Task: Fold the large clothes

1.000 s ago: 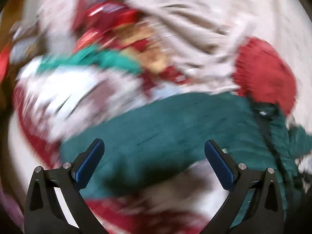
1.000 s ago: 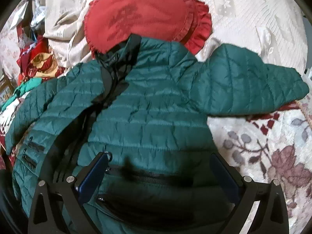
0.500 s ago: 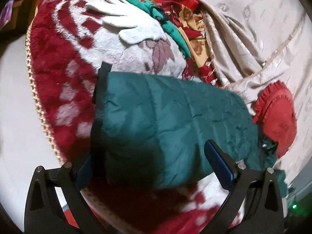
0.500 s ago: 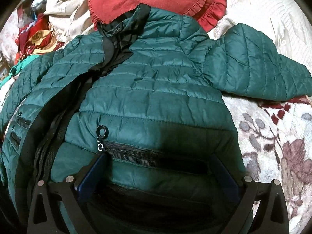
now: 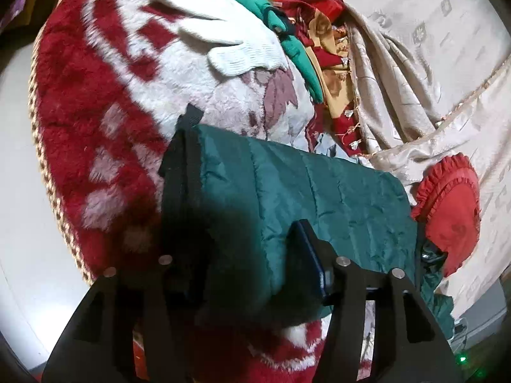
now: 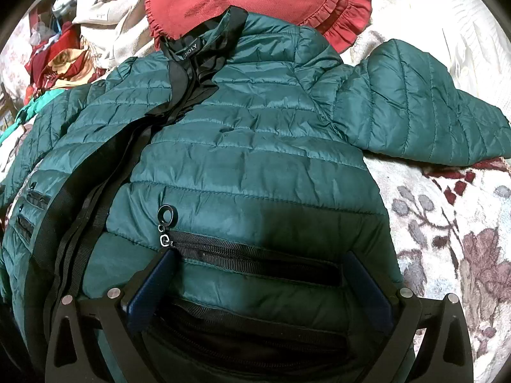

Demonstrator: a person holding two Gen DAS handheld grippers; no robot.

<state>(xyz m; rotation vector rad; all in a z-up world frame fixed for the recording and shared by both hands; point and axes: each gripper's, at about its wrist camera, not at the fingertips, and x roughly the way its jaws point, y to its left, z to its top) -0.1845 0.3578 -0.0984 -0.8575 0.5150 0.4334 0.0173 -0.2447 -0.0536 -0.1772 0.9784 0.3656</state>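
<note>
A dark green quilted jacket (image 6: 255, 166) lies front up on a red and white fluffy blanket (image 6: 453, 249), collar away from me, one sleeve (image 6: 424, 118) stretched to the right. My right gripper (image 6: 255, 284) is open, its jaws standing either side of the zipped pocket near the hem. In the left wrist view my left gripper (image 5: 249, 265) is shut on the cuff end of the other sleeve (image 5: 297, 198), which runs away to the right over the blanket (image 5: 95, 134).
A red frilled cushion (image 6: 255, 0) lies under the collar; it also shows in the left wrist view (image 5: 453, 220). White gloves (image 5: 230, 38), a green garment (image 5: 287, 35), red and gold cloths and beige bedding (image 5: 415, 63) lie behind. The blanket's braided edge (image 5: 48, 172) drops to a pale floor.
My left gripper has closed on the sleeve's cuff end; it was open around it before. My right gripper has moved closer to the jacket's hem and stays open.
</note>
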